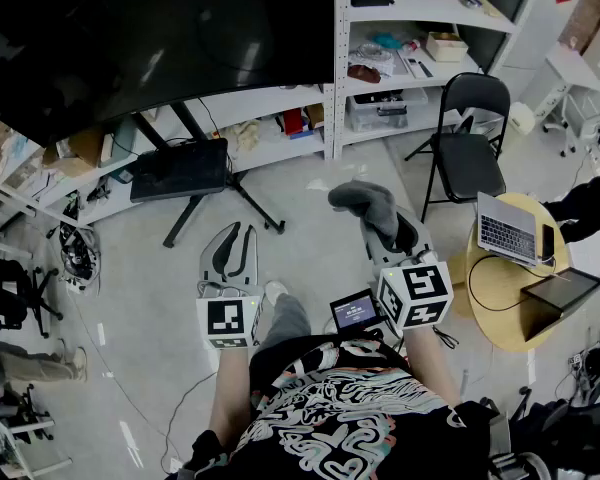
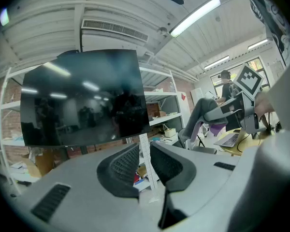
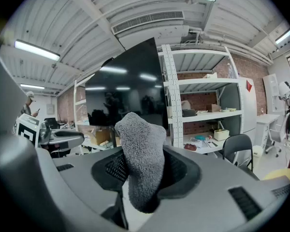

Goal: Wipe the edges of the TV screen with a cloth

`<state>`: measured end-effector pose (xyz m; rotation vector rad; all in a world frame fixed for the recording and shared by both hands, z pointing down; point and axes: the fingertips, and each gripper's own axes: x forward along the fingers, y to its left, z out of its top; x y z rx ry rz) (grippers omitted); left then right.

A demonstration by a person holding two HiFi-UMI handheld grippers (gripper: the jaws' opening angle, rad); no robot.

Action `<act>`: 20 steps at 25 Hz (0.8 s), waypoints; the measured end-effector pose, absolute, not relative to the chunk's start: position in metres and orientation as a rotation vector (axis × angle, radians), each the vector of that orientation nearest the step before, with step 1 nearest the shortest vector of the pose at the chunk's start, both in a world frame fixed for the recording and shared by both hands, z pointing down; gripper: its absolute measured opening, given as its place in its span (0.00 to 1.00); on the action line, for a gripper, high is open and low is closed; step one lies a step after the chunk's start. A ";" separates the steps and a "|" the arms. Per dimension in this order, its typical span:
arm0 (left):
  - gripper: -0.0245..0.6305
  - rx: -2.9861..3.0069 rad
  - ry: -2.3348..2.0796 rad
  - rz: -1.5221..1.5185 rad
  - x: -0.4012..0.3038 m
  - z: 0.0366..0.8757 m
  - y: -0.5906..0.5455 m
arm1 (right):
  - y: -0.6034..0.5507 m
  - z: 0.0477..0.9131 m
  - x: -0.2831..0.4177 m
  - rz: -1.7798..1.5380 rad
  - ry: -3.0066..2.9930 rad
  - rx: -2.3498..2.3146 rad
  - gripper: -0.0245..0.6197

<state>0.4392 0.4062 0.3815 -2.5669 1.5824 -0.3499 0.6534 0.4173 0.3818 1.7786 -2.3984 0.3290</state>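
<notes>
I have the cloth [image 3: 142, 163] pinched in the right gripper [image 3: 146, 170]. Its jaws are closed on the lower part of the grey, fluffy bundle, so a thick free end stands up beyond the tips. I think that is deliberate: the soft part can meet the glass before any hard plastic does.

The left gripper [image 2: 144, 164] is empty. Its jaws stand only a slim gap apart, and through that gap I see nothing but a shelf post far behind. It hangs level beside the right one, at about 9 o'clock from it, probably parked as a spare hand.

The TV screen [image 1: 130, 38] is up at 11 o'clock in the head view. It is dark and tilted on its stand [image 1: 220, 193], whose legs splay across the floor below it. The cloth is well apart from it and touches no edge, so I judge the wiping has not begun.

The right gripper view looks at the screen's right side, with the near corner towards 12 o'clock of the cloth. That is likely the first edge to reach, which calls for lifting the arm forward and up.

The shelving [image 1: 400, 68] sits just beside the screen at 1 o'clock, leaving little room there for the gripper body. A folding chair [image 1: 470, 138] stands at 2 o'clock, and a round table [image 1: 480, 288] at 3 o'clock carries a laptop [image 1: 508, 228].
</notes>
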 end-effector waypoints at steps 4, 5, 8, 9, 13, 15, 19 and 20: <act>0.16 -2.583 1.584 -0.361 0.432 0.383 0.394 | 0.405 0.380 0.652 0.323 -2.374 1.816 0.32; 0.16 -2.583 1.581 -0.365 0.432 0.384 0.391 | 0.401 0.380 0.652 0.323 -2.369 1.826 0.32; 0.16 -2.576 1.577 -0.362 0.431 0.385 0.379 | 0.389 0.379 0.654 0.308 -2.353 1.854 0.32; 0.16 -2.575 1.576 -0.354 0.430 0.384 0.374 | 0.384 0.380 0.654 0.305 -2.347 1.862 0.32; 0.16 -2.582 1.568 -0.344 0.427 0.386 0.349 | 0.364 0.384 0.654 0.335 -2.322 1.889 0.32; 0.16 -2.587 1.565 -0.350 0.424 0.386 0.335 | 0.352 0.385 0.656 0.367 -2.315 1.922 0.32; 0.16 -2.606 1.554 -0.342 0.416 0.390 0.298 | 0.320 0.394 0.658 0.414 -2.262 1.985 0.32; 0.16 -2.611 1.550 -0.341 0.414 0.391 0.287 | 0.311 0.397 0.657 0.416 -2.245 1.991 0.32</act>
